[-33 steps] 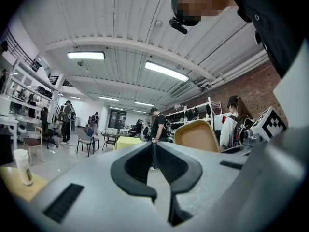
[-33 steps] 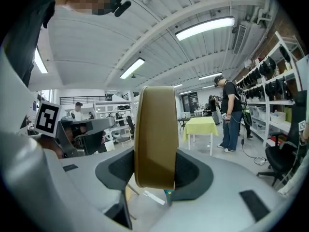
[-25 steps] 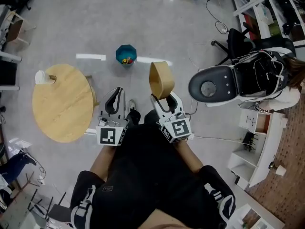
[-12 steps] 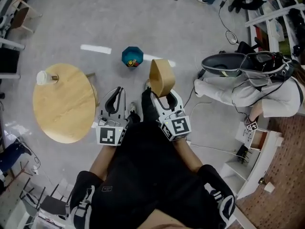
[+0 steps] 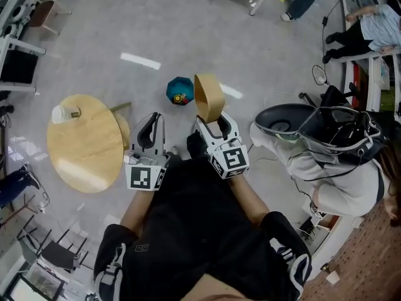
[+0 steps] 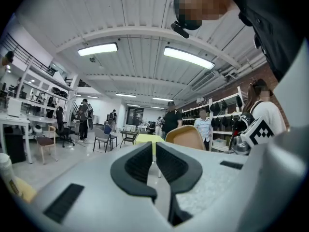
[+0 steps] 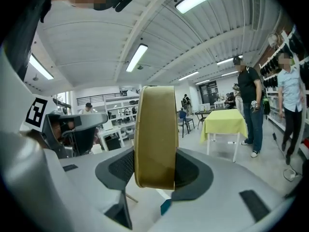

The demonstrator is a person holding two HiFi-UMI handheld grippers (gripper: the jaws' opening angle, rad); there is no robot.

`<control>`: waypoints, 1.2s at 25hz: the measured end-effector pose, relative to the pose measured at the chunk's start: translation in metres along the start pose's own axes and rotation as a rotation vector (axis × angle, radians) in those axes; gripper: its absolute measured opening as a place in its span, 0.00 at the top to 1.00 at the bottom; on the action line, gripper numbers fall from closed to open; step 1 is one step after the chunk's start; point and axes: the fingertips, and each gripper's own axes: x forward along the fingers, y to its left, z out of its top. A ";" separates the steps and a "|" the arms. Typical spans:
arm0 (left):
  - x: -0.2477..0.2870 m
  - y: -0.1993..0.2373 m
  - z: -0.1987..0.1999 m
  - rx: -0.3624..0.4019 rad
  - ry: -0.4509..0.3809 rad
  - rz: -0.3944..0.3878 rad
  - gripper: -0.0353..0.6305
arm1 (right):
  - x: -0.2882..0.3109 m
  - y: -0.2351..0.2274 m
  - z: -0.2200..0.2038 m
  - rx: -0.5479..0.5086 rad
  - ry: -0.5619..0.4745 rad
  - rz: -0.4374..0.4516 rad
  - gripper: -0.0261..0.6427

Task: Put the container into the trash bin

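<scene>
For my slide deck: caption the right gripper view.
Right gripper holds the tan container on edge between its jaws; yellow-clothed table beyond.

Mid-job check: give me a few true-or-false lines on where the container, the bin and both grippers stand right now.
1. The right gripper is clamped on the container. True.
2. The container is already in the bin. False: it is between the right gripper's jaws, on the near side of the bin.
3. The left gripper holds a cup. False: its jaws are together with nothing in them; the cup sits on the round table.
4. The bin stands on the floor ahead of the grippers. True.
5. The bin stands on the table. False: it is on the floor, to the table's right in the head view.
</scene>
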 end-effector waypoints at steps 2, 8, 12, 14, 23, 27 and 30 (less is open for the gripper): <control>0.015 -0.005 0.009 0.000 -0.003 0.026 0.90 | 0.010 -0.018 0.007 -0.011 0.019 0.027 0.62; 0.037 0.009 0.005 0.018 -0.003 0.104 0.90 | 0.061 -0.048 -0.010 -0.034 0.076 0.098 0.62; 0.050 0.021 0.000 0.014 0.005 0.124 0.90 | 0.090 -0.054 -0.041 -0.029 0.151 0.122 0.62; 0.060 0.030 0.001 0.008 -0.009 0.118 0.90 | 0.103 -0.053 -0.054 -0.031 0.182 0.131 0.62; 0.084 0.081 -0.001 0.006 -0.005 0.085 0.90 | 0.159 -0.045 -0.101 -0.060 0.324 0.112 0.62; 0.098 0.102 -0.010 -0.013 0.014 0.085 0.90 | 0.188 -0.059 -0.138 -0.007 0.433 0.104 0.62; 0.106 0.118 -0.011 -0.033 0.009 0.098 0.90 | 0.211 -0.066 -0.165 0.042 0.530 0.100 0.62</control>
